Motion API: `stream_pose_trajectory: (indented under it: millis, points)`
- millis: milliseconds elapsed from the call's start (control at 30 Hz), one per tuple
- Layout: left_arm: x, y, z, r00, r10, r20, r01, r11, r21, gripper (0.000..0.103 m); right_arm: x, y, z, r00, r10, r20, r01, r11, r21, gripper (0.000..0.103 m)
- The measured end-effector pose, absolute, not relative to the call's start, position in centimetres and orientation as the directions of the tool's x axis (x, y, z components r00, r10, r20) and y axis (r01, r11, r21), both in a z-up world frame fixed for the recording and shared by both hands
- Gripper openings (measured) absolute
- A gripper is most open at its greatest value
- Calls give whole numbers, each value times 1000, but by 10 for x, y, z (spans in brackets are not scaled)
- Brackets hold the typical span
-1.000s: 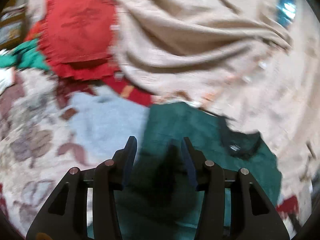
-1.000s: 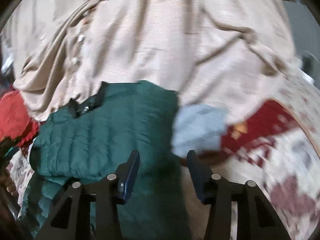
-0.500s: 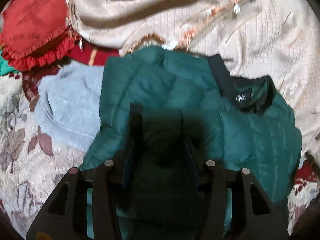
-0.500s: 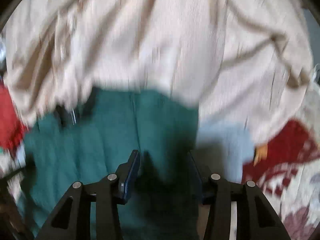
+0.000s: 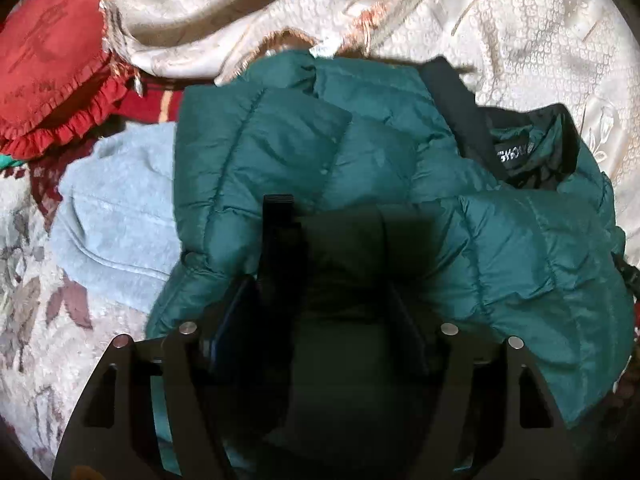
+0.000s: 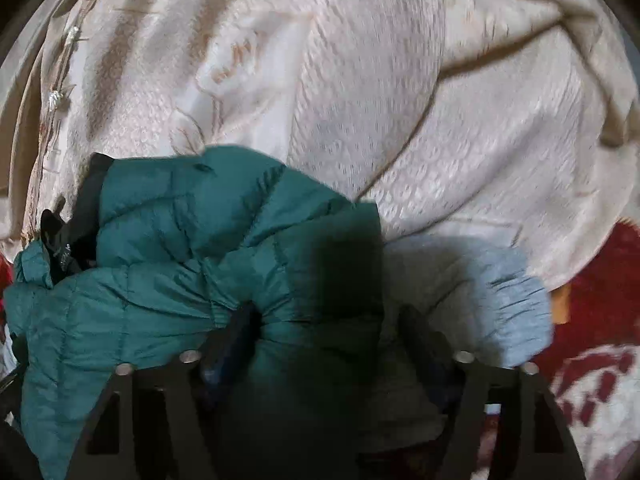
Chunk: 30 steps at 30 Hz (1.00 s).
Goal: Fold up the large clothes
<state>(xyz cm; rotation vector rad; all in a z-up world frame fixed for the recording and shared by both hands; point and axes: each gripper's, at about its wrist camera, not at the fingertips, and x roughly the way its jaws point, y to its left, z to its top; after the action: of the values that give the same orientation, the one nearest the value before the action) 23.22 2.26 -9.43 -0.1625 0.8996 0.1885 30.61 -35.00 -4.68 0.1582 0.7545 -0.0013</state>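
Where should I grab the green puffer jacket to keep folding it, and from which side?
Take the green puffer jacket by its outer edge on the side of the light blue fleece, probably with the left gripper, whose jaws have just been opening. That edge lies free and raised over the fleece, so a finger can slip under it; the collar end is bunched.

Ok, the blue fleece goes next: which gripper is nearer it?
Right. The right gripper straddles the blue fleece edge; the left gripper is over the green jacket, fleece aside. Both have just been opening, jacket between them.
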Motion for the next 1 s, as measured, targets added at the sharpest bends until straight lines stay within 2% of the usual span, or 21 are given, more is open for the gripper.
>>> stream_pose_trajectory:
  millis: [100,200,267,300,367,433,633,733,800,867,900,933,1000]
  points:
    - [217,24,-71,676,131,-725,-257,964,-65,69,284,-322,-11,784,140,-604,-44,984,172,53]
    - [207,20,-57,728,122,-674,-240,967,-84,69,264,-274,-1,780,230,-582,-181,973,143,53]
    - [214,12,-63,695,93,-713,-201,977,-69,69,263,-251,-15,746,285,-602,-247,958,147,53]
    - [221,6,-76,643,88,-761,-180,983,-38,69,265,-237,-31,712,297,-637,-280,951,131,53]
    - [228,-2,-90,594,90,-799,-156,988,-5,70,270,-219,-65,660,229,-716,-296,955,33,55]
    - [228,-1,-89,598,96,-796,-164,986,-4,80,274,-211,-74,654,214,-726,-304,953,7,56]
    - [230,11,-90,595,67,-801,-171,984,-45,81,270,-213,-60,669,210,-713,-294,956,6,55]
    - [225,19,-77,639,82,-765,-199,978,-60,81,250,-218,-38,709,183,-681,-251,968,-1,55]
    - [212,20,-55,715,95,-692,-209,975,-82,81,237,-226,-28,736,178,-653,-228,974,7,56]
    - [204,13,-45,749,75,-659,-170,982,-81,81,232,-232,-28,742,120,-660,-177,984,-19,64]
    - [204,7,-46,744,56,-666,-138,988,-71,81,234,-235,-37,719,91,-689,-157,987,-33,79]
    - [205,-5,-53,718,22,-695,-79,996,-51,81,230,-246,-44,692,81,-718,-151,988,-35,83]
    - [217,-28,-81,623,20,-782,18,999,40,81,236,-254,-64,618,126,-776,-175,984,21,84]
